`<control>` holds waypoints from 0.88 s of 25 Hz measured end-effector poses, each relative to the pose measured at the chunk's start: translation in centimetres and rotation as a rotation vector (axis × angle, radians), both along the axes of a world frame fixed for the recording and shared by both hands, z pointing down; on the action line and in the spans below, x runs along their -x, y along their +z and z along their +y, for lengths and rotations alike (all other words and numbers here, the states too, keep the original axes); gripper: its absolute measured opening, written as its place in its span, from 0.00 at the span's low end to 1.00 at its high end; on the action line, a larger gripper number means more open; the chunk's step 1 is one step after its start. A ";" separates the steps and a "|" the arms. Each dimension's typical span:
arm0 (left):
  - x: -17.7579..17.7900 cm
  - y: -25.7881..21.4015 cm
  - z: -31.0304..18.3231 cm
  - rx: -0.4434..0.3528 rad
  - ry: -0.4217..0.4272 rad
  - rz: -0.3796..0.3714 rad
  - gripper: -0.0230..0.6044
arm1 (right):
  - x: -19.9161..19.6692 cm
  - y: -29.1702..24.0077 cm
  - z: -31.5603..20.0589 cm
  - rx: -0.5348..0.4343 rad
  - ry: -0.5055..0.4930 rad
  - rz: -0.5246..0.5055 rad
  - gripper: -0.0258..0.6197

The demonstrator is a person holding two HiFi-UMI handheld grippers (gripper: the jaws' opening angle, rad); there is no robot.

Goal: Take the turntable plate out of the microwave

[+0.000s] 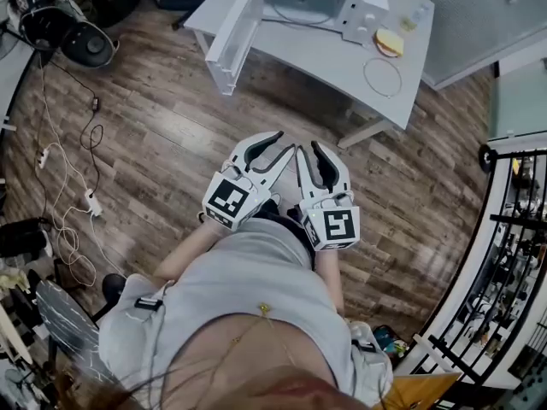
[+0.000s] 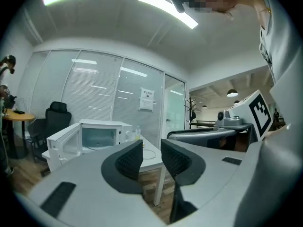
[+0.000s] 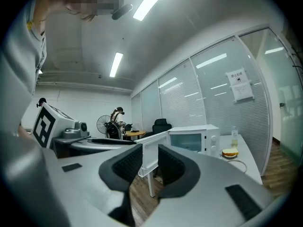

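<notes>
I find one white desk [image 1: 316, 58] standing on the wood-plank floor [image 1: 171, 143]. On the desk sits a white microwave [image 1: 308, 5], door open. To its right are a small bottle [image 1: 419, 14], a yellow item [image 1: 390, 41] and a round outline [image 1: 382, 77], either a ring or a clear plate. Cables [image 1: 90, 135] lie on the floor.
</notes>
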State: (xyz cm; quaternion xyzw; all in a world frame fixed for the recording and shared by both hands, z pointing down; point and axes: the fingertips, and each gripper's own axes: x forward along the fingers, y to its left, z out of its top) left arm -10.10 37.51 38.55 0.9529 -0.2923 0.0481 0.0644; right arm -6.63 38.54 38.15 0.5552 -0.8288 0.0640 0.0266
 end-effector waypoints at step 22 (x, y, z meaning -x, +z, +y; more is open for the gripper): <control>-2.5 0.9 -7.2 0.012 0.000 -0.036 0.23 | -3.1 0.8 -6.5 0.021 0.034 -0.013 0.22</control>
